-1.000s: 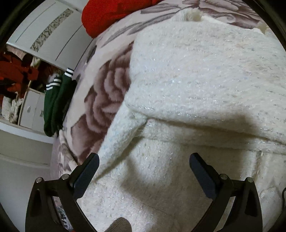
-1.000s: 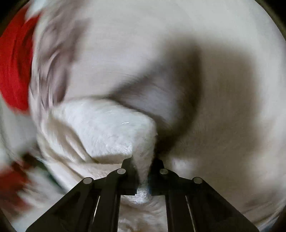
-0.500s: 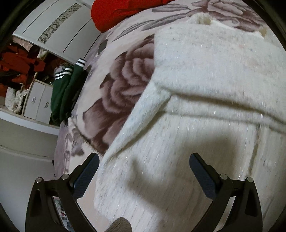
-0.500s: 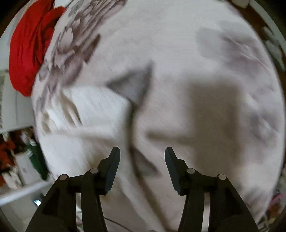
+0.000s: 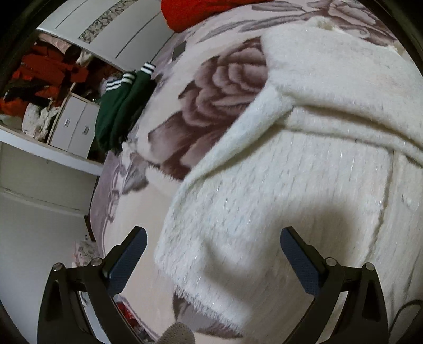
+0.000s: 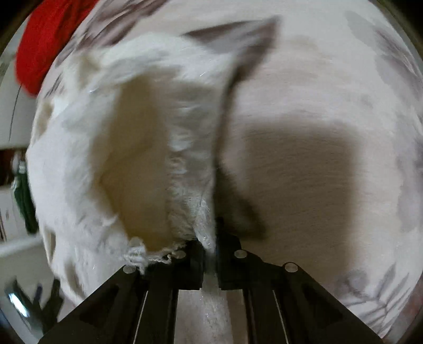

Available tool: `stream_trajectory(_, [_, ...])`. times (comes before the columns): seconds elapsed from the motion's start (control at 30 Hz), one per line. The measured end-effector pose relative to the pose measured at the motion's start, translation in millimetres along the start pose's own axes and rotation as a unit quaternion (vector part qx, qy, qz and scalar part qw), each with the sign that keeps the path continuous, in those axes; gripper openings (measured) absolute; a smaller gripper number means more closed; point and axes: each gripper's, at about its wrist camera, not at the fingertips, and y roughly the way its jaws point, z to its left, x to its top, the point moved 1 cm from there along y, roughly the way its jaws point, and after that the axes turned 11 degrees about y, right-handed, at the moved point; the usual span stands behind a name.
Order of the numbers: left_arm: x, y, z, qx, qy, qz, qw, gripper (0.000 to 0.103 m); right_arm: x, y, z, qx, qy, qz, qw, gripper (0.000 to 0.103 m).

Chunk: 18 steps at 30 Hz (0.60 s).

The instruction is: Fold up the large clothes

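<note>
1. White fuzzy garment: large, cream-white, long-piled knit with faint glinting threads. It lay on the bed, partly folded, one thick fold crossing its upper part and a sleeve-like strip running down its left edge. In the right wrist view an edge of it rose from the bed in a loose open loop; that picture was blurred.
2. Floral blanket: pale cover printed with large brown-mauve roses, spread under the garment.
3. Left gripper: jaws spread wide, blue-padded fingers apart, nothing between the pads. It hovered over the garment's lower left corner, its shadow falling on the knit.
4. Right gripper: jaws pressed together, pinching a thin edge of the white garment; loose yarn ends showed just left of the fingers. Its jaws had just been closing, the fabric between them.
5. Red cloth: bunched at the bed's far edge, well apart from the garment.
6. Green garment with white stripes: draped over the bed's left side.
7. White drawer unit: beside the bed, beyond the green garment, with red clothing piled behind it.
</note>
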Motion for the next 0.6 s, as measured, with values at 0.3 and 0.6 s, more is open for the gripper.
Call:
stream_trajectory(0.3, [-32.0,-25.0,-9.3,-0.082,0.031,-0.013,0.9961,0.103,-54.6,-36.4,-10.2,0.004,0.021,0.038,0.999,0.054])
stream_trajectory(0.6, [-58.5,-58.7,-49.6,-0.121,0.121,-0.045,0.9842,0.103,-206.0,-2.2,16.1,-0.083,-0.025,0.093,0.992,0.056])
